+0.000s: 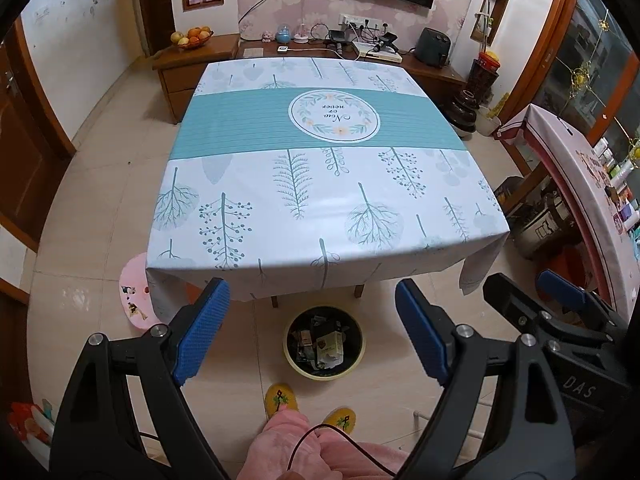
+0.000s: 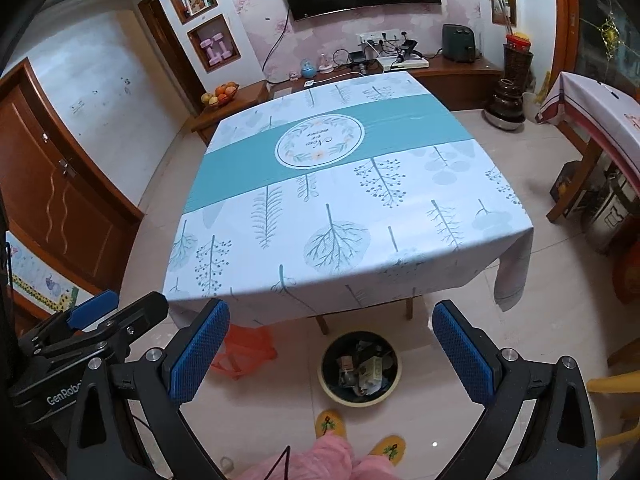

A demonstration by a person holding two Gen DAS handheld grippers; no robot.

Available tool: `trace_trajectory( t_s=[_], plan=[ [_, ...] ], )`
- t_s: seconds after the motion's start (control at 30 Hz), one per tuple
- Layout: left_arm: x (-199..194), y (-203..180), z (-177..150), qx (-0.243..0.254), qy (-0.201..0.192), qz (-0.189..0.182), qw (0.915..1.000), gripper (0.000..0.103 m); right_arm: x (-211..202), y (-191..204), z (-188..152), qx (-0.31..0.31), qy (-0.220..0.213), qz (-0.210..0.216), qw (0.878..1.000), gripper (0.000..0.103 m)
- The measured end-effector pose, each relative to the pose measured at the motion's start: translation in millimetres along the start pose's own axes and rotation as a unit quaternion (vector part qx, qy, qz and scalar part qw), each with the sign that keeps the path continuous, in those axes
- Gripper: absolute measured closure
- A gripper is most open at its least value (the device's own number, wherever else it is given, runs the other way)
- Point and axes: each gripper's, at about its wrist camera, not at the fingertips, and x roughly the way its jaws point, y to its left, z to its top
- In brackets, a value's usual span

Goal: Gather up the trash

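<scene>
A round yellow-rimmed trash bin (image 1: 324, 344) with a black liner stands on the floor in front of the table and holds several wrappers and scraps; it also shows in the right wrist view (image 2: 359, 368). My left gripper (image 1: 312, 320) is open and empty, held above the bin near the table's front edge. My right gripper (image 2: 332, 344) is open and empty too, beside the left one, above the bin. The table (image 1: 320, 200) wears a white and teal leaf-print cloth (image 2: 340, 208); I see no trash on it.
An orange plastic stool (image 2: 244, 350) sits under the table's left side. A pink stool (image 1: 134, 292) is at the table's left corner. The person's yellow slippers (image 1: 282, 400) are just behind the bin. A side table (image 2: 596, 120) stands at right, a TV cabinet (image 1: 320, 52) beyond.
</scene>
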Motion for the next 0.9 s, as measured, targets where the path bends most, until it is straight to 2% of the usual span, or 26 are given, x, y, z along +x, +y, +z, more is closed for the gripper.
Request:
trace_trajectory(
  t_s=[0.9],
  plan=[
    [9,-13,6,0.001,0.005,0.014,0.9999,0.020,12,-14,10,0.000,-0.004,-0.015,1.000,0.001]
  ],
)
